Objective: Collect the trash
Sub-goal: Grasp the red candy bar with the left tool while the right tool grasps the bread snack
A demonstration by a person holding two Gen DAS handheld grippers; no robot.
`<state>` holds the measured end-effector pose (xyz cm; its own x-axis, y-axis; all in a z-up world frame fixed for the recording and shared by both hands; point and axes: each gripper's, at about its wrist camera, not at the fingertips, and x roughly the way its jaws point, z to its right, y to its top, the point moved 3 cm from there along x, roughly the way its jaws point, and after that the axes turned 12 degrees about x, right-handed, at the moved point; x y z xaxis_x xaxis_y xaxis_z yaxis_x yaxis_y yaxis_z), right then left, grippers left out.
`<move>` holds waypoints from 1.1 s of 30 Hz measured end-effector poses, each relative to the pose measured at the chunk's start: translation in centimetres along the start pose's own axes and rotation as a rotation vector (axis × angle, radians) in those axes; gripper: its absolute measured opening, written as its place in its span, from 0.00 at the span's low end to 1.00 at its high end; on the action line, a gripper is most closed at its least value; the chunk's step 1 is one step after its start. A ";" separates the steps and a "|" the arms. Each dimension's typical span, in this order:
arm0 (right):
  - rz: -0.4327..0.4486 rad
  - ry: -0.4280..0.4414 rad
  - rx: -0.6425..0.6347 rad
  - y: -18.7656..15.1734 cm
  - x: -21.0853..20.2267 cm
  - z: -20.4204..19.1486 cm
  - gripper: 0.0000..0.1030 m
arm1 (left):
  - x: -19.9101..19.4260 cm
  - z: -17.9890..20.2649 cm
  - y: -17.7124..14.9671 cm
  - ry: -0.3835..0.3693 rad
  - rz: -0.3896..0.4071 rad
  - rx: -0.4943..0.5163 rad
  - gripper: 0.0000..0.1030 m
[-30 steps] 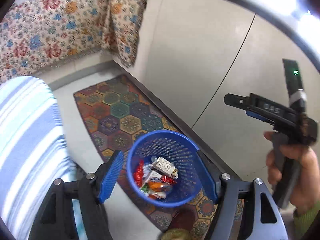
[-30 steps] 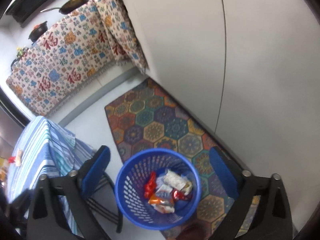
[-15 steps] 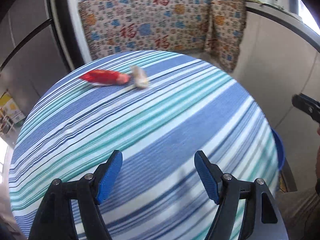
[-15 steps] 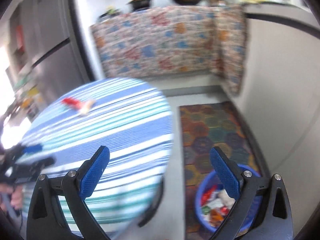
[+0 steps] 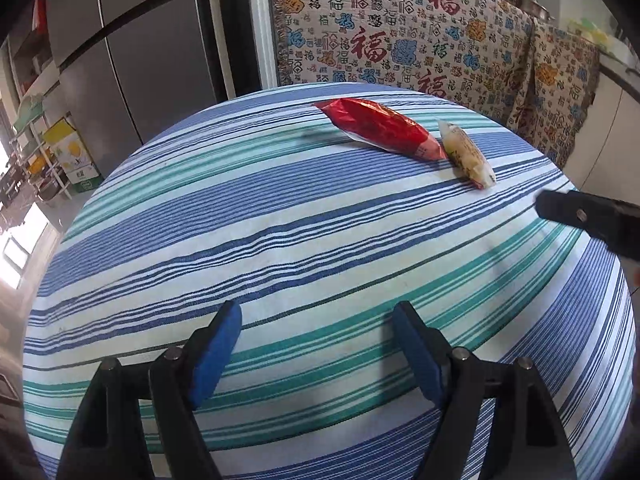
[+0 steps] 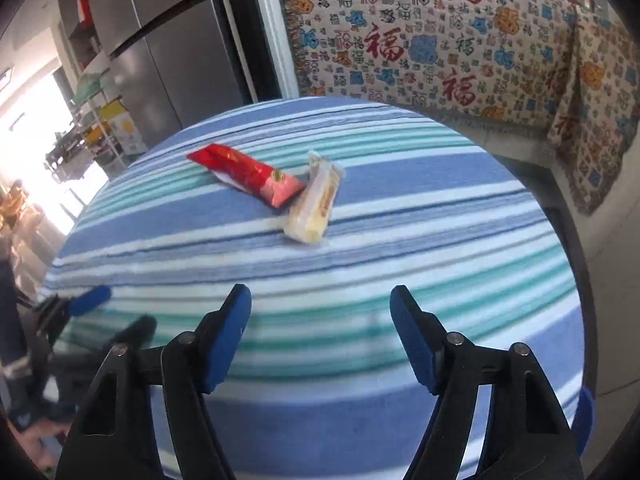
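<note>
Both grippers hang over the round table w/ striped blue-green cloth point(image 5: 280, 208): left gripper point(image 5: 318, 320) has jaws spread, just been opening, nothing btwn them; right gripper point(image 6: 320, 304) also spread & empty, jaws just been closing some. Trash sits on far side of tabletop, well ahead of both: red wrapper point(image 5: 380, 128) & pale yellowish packet point(image 5: 466, 154) lying flat, ends touching or nearly so. Patterned cloth point(image 6: 460, 40) hangs behind table, grey fridge point(image 5: 132, 52) at left.
</note>
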<state>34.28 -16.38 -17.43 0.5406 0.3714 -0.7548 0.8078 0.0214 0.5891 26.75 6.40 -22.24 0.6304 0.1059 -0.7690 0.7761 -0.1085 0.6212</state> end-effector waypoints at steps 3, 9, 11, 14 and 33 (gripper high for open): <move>-0.015 -0.006 0.016 2.3 3.1 -0.9 0.70 | 0.1 -0.2 0.0 0.001 -0.005 -0.016 0.84; -0.037 -0.035 0.004 3.2 6.2 -0.2 0.23 | 0.0 -0.3 0.0 0.017 -0.016 -0.033 0.89; -0.030 -0.032 0.026 2.6 5.0 1.1 0.22 | -0.1 -0.1 0.1 0.019 -0.012 -0.034 0.89; -0.012 -0.101 -0.031 0.0 2.5 2.6 0.22 | 0.0 0.7 1.5 -0.005 0.017 -0.069 0.89; 0.032 -0.078 -0.063 -6.2 -2.2 5.9 0.22 | 9.8 5.2 15.3 0.270 -0.124 -0.369 0.75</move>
<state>29.49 -22.83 -21.08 0.5846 0.2994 -0.7541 0.7747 0.0703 0.6284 44.72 0.63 -21.11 0.4770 0.3543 -0.8043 0.7693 0.2742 0.5770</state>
